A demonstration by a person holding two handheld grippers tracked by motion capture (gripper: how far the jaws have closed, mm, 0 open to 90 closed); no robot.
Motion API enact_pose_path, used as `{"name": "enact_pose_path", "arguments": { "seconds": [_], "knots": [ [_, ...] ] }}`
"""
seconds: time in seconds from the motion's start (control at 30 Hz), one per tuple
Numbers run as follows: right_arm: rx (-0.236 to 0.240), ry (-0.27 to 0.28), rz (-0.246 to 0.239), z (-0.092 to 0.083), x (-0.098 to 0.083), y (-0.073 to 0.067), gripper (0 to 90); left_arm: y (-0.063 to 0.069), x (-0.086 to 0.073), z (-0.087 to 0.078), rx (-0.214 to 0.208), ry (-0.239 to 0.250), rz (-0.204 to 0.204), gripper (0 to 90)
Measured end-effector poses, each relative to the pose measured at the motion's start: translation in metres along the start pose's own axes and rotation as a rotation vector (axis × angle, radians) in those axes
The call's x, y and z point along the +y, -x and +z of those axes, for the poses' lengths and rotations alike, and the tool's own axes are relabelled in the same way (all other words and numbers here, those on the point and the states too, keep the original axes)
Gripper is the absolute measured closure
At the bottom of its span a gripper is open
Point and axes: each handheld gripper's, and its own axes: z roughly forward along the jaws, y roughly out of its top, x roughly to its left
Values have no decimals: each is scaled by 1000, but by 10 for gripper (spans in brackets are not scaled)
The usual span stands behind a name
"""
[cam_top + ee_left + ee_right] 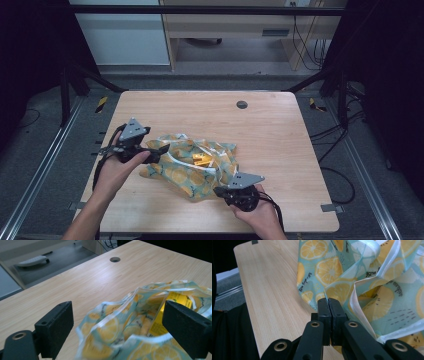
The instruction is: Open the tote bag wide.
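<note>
A soft bag (pixel 192 167) printed with lemon slices on pale blue lies crumpled on the middle of the wooden table (pixel 280 130), its mouth open upward. Inside it sits a yellow packet (pixel 202 160). My left gripper (pixel 161 149) is at the bag's left rim. In the left gripper view it (pixel 120 325) stands wide open with the bag's white-edged rim (pixel 117 320) between the jaws and the yellow packet (pixel 175 302) by the right jaw. My right gripper (pixel 223 191) is at the bag's near right corner. In the right gripper view it (pixel 328 302) is shut on the bag's fabric (pixel 337 277).
A round cable hole (pixel 242 104) sits in the table's far middle, also the cable hole (pixel 115 259) in the left gripper view. Bare wood surrounds the bag on all sides. Black frame legs and cables stand off the table's left and right edges.
</note>
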Motion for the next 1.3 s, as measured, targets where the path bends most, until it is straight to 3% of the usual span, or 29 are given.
{"name": "enact_pose_path", "arguments": {
  "seconds": [0.1,0.2,0.23,0.27,0.37,0.47,0.57,0.63,0.8,0.9,1.0,1.13,1.3],
  "knots": [
    [-1,8,6,-2,0,1,887,3,8,17,-24,-40,37,102],
    [-4,9,12,-4,-1,2,886,5,10,29,-46,-65,49,125],
    [-6,8,12,-4,-1,3,885,7,11,33,-58,-73,51,135],
    [-7,10,15,-5,-2,3,885,8,11,41,-89,-90,28,140],
    [-10,15,20,-7,-2,4,884,9,12,47,-84,-109,54,150],
    [-10,16,22,-8,-2,4,881,10,11,56,-100,-126,29,157],
    [-7,9,25,-8,-2,4,881,11,8,66,-77,-190,54,188],
    [-8,9,23,-8,-3,4,881,10,5,73,-49,-236,60,234],
    [-8,8,26,-10,-4,5,880,11,-1,77,-40,-270,60,577],
    [-11,8,28,-10,-4,5,879,12,-4,70,-48,-256,67,753],
    [-13,9,29,-11,-4,6,878,13,-6,61,-58,-222,55,865],
    [-18,8,33,-11,-5,7,875,19,-5,40,-56,-139,40,896],
    [-29,0,45,-11,-7,9,874,32,-8,5,-91,-15,22,900]
  ]
}}
